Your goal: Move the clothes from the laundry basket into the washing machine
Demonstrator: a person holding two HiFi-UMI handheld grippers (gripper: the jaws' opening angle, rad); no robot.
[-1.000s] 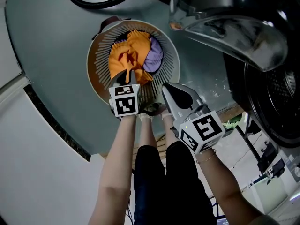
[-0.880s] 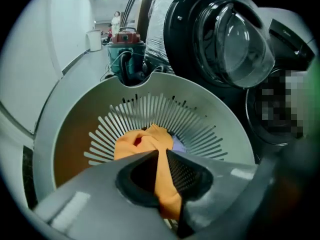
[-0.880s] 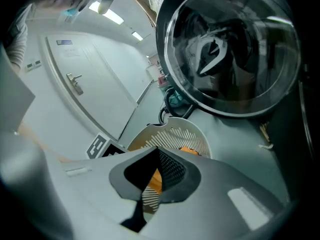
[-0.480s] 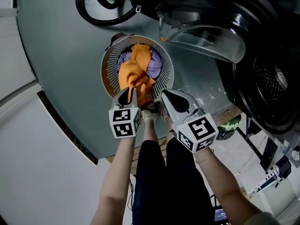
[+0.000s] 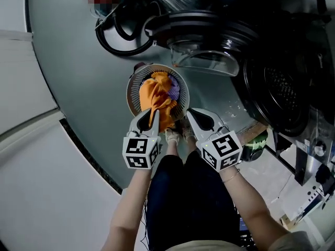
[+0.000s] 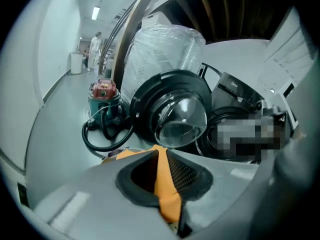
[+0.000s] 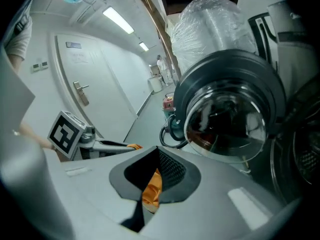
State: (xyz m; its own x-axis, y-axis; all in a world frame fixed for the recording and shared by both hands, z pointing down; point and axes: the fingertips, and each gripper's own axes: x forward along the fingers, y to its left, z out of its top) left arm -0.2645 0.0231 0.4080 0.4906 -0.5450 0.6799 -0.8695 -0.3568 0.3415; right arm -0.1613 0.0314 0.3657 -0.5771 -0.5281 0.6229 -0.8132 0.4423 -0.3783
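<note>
both left gripper (image 5: 152, 112) and right gripper (image 5: 191, 112) clamped on orange garment (image 5: 156, 95), seemingly above laundry basket (image 5: 133, 89)

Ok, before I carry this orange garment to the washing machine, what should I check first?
1. The left gripper is shut on the orange garment: ok.
2. The right gripper is shut on the same garment: ok.
3. The washing machine door is open: ok.
4. The garment is clear of the laundry basket: cannot tell, it hangs over it.
5. The purple cloth is not tangled with it: cannot tell.

No text, label or number can be read anywhere
</note>
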